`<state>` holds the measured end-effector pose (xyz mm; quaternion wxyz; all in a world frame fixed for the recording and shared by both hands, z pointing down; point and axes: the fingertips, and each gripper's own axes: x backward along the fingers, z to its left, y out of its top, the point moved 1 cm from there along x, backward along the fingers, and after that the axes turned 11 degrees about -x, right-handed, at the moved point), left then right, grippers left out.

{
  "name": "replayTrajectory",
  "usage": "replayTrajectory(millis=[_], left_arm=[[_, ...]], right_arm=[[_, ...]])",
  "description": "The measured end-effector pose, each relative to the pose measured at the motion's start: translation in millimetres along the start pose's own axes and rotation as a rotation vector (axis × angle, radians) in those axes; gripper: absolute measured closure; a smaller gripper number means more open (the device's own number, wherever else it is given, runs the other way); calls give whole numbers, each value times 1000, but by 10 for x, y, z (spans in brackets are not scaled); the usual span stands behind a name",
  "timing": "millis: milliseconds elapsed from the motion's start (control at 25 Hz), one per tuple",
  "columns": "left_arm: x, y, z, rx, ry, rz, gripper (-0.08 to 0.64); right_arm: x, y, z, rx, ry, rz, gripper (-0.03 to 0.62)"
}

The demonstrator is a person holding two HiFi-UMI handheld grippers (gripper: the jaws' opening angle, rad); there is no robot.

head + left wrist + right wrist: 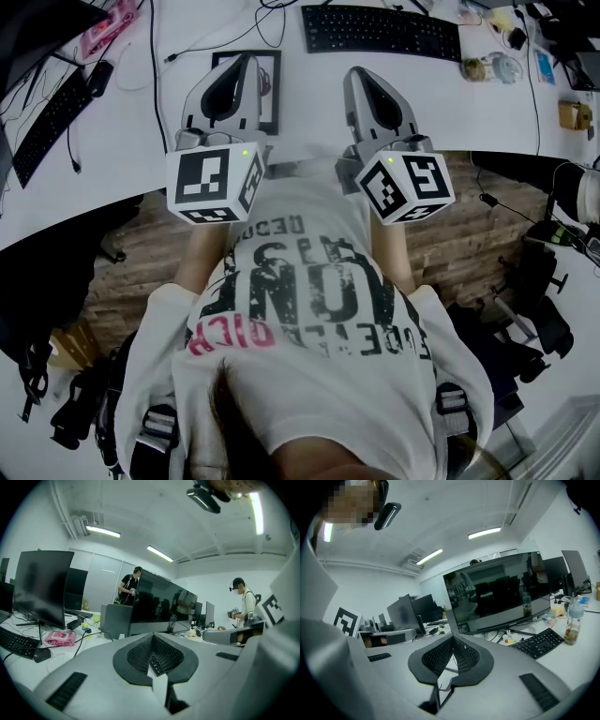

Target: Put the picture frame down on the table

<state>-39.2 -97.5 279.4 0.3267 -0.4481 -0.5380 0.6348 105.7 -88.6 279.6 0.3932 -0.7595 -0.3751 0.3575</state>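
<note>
On the white table (309, 103) — keyboard (380, 31) beyond — the picture frame (270, 94) lies flat.

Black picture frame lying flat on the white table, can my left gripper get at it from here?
Probably yes. The left gripper hangs directly over the black picture frame with nothing between them. Its jaws are together, so they would need opening first.

Bright, even light is cast by ceiling tube lights (102, 530). Strong fisheye bending and black vignetted corners are seen in both gripper views; the near foreground is rendered soft.
</note>
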Motion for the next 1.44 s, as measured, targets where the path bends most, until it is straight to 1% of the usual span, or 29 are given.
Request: replayTrajectory(millis=[320,520,1440], left_arm=[[-13,-8,-7,8,4,2,558],[-13,-9,0,10,7,2,558],[73,-48,80,42,17,-1,557]], right_arm=[[-2,11,-32,-2,0,3,592],[-7,11,-17,1,14,6,592],[33,-43,37,9,1,9,592]])
